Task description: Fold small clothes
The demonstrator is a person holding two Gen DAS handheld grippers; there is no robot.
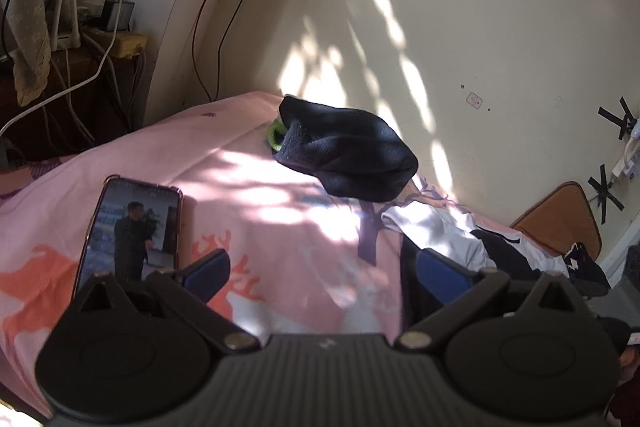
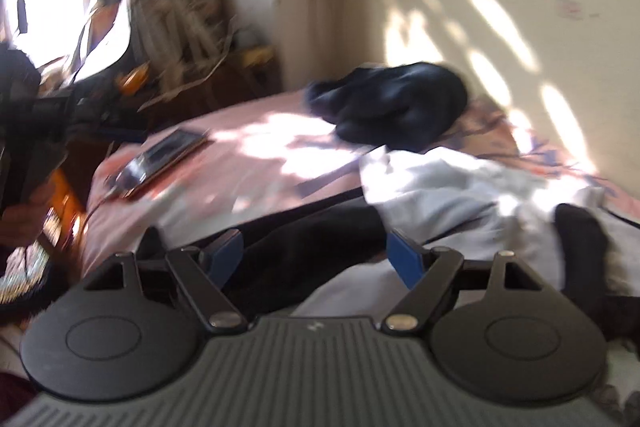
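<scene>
Risk noted: phone (image 1: 132,227) lay on the pink sheet (image 1: 248,187) beside the left gripper (image 1: 324,271), liable to be knocked. Both jaws stood wide, holding nothing. Right gripper (image 2: 316,259) hovered over the white-and-black garment (image 2: 440,187); dark bundle (image 1: 348,151) sat by the wall; snagging two layers seemed possible.

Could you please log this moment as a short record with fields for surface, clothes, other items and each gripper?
surface: pink patterned bedsheet
clothes: dark navy garment bunched near the wall; white-and-black garment crumpled, unfolded
other items: phone lying flat, screen lit
left gripper: open, empty, above the sheet
right gripper: open, over the white-and-black garment
</scene>
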